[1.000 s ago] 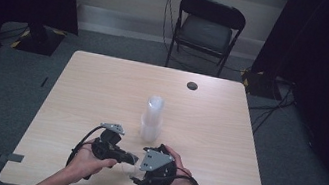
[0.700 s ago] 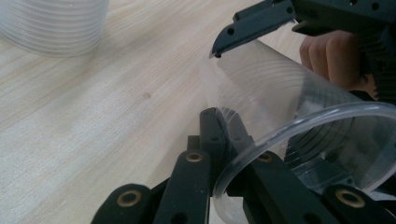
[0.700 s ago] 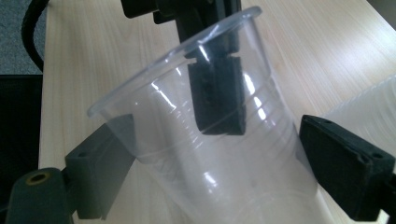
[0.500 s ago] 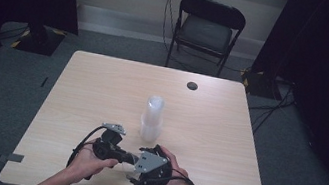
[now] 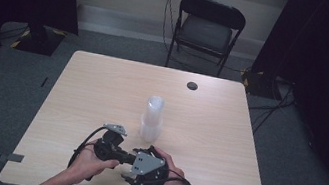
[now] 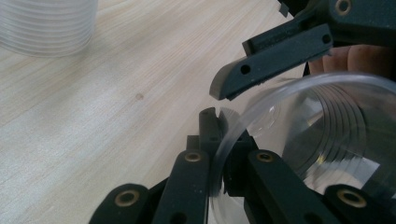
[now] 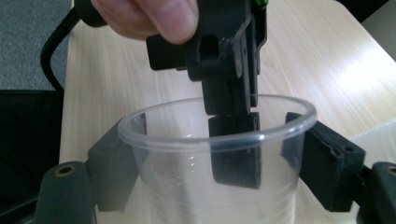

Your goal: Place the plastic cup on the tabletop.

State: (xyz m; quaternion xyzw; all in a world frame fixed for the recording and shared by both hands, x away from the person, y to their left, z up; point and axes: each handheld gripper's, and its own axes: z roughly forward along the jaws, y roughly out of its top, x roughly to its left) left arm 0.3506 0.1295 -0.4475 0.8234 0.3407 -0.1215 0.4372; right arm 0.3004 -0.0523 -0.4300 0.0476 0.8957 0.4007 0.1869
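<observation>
A: quick status. One clear plastic cup [image 7: 212, 158] is off the stack of cups [image 5: 152, 118] and sits between the two grippers at the near edge of the table [image 5: 102, 87], right in front of the person

B: who has it?

A: left gripper [image 6: 219, 140] for sure, jaws pinched tight on the cup's rim, one pad inside the wall and one outside. You see the same pinch from the right gripper view, coming down over the far rim

B: and the right gripper [image 7: 212, 154]?

A: jaws straddle the cup body, one each side, and they have just been closing in on it. They look at or very near the wall, but I can't confirm the pads press yet, so I'd call it not gripped

B: so progress?

A: my read: separating one cup is done, handover left to right is mid-way. Left to do: right closes fully, left lets go of the rim, then the cup gets placed somewhere

B: stack?

A: upright mid-table, apart from both hands. Small dark disc [image 5: 192, 85] near the far edge, untouched

B: risk?

A: thin wall, could buckle if the right squeezes hard
</observation>
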